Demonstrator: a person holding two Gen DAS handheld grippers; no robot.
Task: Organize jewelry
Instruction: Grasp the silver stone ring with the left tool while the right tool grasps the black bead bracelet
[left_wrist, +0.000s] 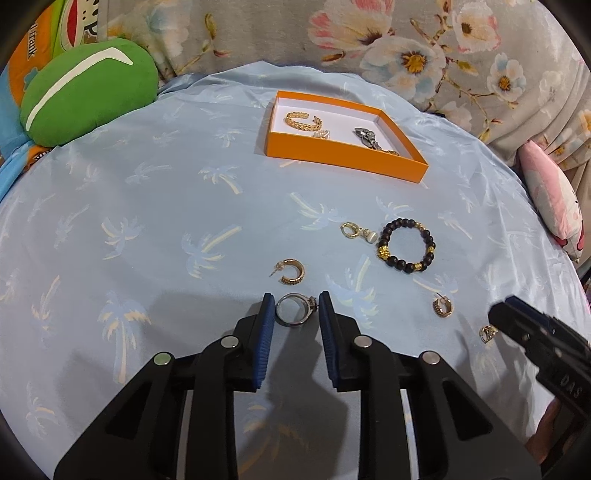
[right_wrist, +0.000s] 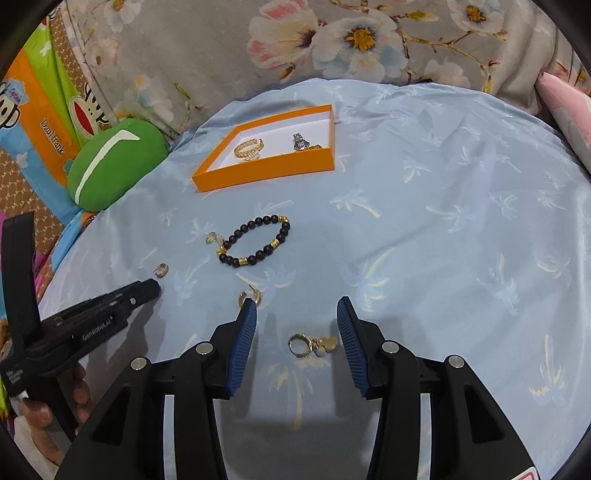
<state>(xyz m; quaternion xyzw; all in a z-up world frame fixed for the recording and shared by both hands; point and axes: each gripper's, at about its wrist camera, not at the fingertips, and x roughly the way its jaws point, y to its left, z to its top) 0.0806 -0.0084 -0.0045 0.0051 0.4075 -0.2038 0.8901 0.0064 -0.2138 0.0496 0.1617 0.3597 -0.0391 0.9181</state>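
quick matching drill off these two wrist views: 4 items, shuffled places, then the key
1. silver ring
2. gold cuff bracelet
3. black bead bracelet
4. charm earring

A. inside the orange box
B. between the left gripper pads
C. on the cloth, between the open right gripper fingers, untouched
D. on the cloth, midway between the box and the grippers

Pairs: 1-B, 2-A, 3-D, 4-C

I see a green cushion (left_wrist: 88, 90) at far left, a floral fabric (left_wrist: 406, 44) behind, and a pink pillow (left_wrist: 554, 206) at right.
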